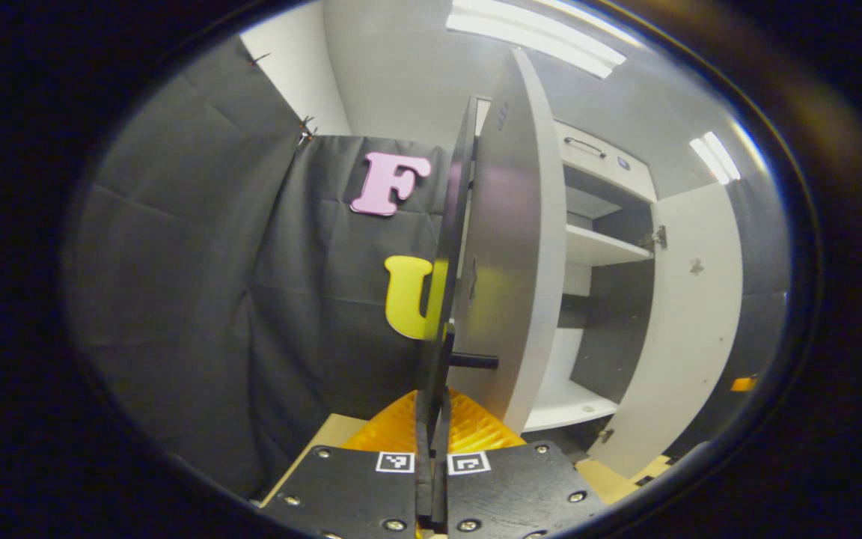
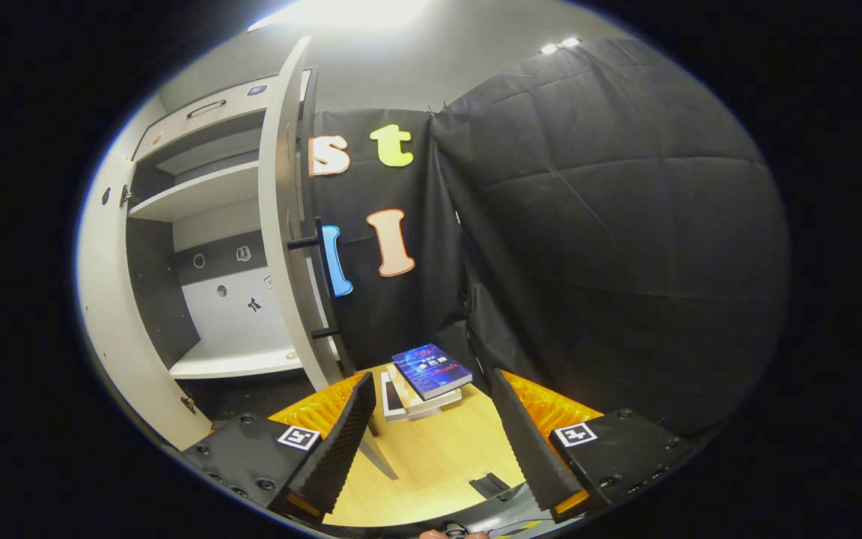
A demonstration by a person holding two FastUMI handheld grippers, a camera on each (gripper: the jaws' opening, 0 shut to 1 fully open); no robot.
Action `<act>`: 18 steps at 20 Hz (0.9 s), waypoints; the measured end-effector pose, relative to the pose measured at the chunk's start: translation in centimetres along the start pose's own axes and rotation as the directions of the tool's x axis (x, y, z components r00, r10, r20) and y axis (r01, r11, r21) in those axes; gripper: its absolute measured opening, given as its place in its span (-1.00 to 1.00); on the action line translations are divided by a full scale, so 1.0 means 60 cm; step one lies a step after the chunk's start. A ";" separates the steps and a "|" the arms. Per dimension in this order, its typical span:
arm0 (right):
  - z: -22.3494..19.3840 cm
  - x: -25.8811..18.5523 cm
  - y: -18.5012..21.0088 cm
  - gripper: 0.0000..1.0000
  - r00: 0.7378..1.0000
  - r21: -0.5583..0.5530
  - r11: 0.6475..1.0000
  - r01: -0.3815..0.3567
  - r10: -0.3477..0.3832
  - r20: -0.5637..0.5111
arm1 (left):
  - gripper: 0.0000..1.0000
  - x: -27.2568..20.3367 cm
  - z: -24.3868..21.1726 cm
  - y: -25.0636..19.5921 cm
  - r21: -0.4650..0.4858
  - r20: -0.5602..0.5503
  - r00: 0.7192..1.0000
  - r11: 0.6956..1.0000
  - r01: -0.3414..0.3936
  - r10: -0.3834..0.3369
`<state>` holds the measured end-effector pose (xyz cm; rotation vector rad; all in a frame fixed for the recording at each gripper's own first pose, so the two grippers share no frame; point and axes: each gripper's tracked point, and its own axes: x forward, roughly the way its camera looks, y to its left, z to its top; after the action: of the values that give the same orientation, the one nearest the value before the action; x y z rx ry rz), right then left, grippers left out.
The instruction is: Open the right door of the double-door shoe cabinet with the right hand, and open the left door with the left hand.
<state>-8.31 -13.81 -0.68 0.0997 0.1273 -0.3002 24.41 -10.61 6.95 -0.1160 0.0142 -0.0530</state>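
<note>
In the left gripper view my left gripper [image 1: 432, 419] is clenched on the left door's handle [image 1: 440, 329] — the two fingers stand pressed almost together with the thin dark bar running up between them. The left door [image 1: 509, 247] is swung well out from the shoe cabinet [image 1: 603, 247], edge-on to me, its pale inner face turned toward the open interior. Past it I see a shelf [image 1: 599, 247] across the upper part of the cabinet and the floor panel [image 1: 569, 408] below, and on the far side the right door [image 1: 689, 322] stands open too, hinged at the cabinet's side.

In the right gripper view my right gripper [image 2: 431, 434] is released, fingers spread wide with nothing between them. The right door [image 2: 285, 224] stands open just ahead and to the left — its dark bar handle [image 2: 322, 284] is near but apart from the fingers. Beyond the tips, a small stack of books [image 2: 427, 378] lies at the far edge of the wooden desk [image 2: 438, 449], close to the black cloth wall [image 2: 610, 247].
</note>
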 end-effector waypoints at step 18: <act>0.116 -0.048 0.146 0.95 0.943 -0.045 0.958 -0.282 0.286 0.169 | -1.00 -0.076 0.051 -0.064 0.130 0.056 0.994 0.987 -0.096 0.090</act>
<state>-7.62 -5.47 7.27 0.0696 -0.0578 -0.0179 19.73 -13.81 10.47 0.0167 -0.0340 0.0424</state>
